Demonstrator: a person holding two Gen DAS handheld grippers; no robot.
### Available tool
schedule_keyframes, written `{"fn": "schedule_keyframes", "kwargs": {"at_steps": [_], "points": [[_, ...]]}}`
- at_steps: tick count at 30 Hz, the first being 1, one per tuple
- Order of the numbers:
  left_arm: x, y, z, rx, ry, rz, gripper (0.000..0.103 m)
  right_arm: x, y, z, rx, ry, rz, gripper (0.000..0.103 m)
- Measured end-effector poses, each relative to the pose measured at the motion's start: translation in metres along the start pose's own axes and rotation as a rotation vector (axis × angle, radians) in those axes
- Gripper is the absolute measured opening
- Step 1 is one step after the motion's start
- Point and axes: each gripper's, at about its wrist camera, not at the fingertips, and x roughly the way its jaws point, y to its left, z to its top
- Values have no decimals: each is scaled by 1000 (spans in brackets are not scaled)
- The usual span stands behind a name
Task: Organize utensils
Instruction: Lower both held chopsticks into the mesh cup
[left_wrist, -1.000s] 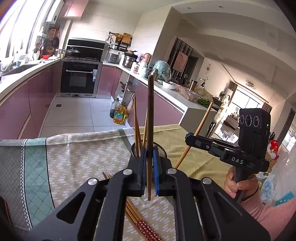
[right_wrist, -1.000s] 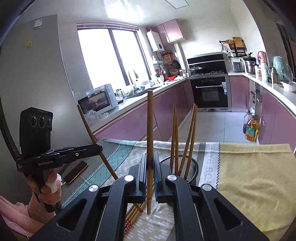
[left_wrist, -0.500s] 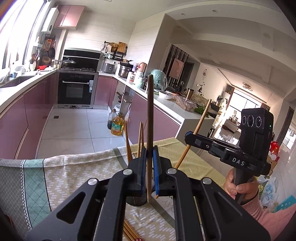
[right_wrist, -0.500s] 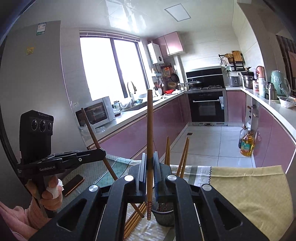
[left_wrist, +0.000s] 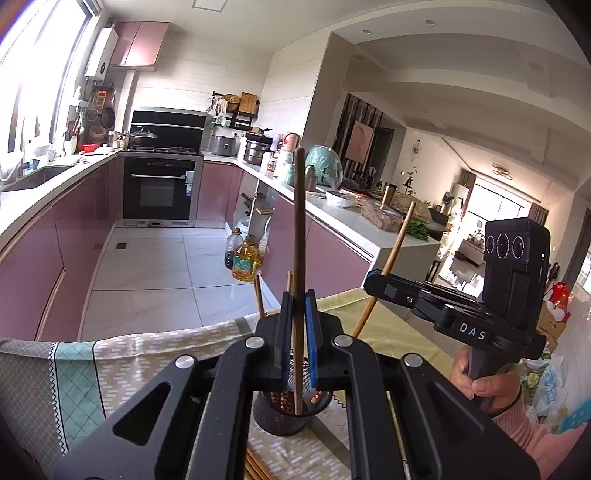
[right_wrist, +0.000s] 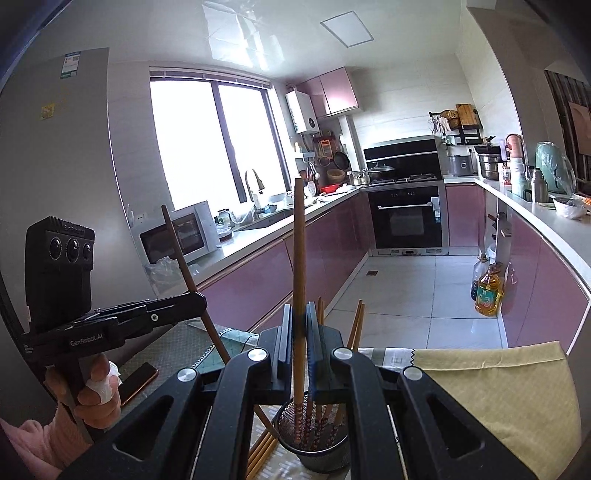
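Standing upright: chopstick (left_wrist: 297, 236) in gripper (left_wrist: 298, 328)

From my left wrist view, the black mesh cup (left_wrist: 280, 417) sits half hidden behind the gripper. Loose wooden chopsticks (left_wrist: 255, 467) run off the bottom edge.

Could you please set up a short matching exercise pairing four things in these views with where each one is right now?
Things:
1. dark chopstick
2. light chopstick
3. mesh holder
4. loose chopsticks

Places:
A. lying flat on the tablecloth
B. clamped upright in the right gripper
C. standing on the table, chopsticks inside
D. clamped upright in the left gripper

Pairs: 1-D, 2-B, 3-C, 4-A
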Motion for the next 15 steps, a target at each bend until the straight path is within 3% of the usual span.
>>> {"fn": "schedule_keyframes", "kwargs": {"at_steps": [15], "points": [[14,-5,6,0,10,11,7,29,-11,-14,27,78,-19,6]]}}
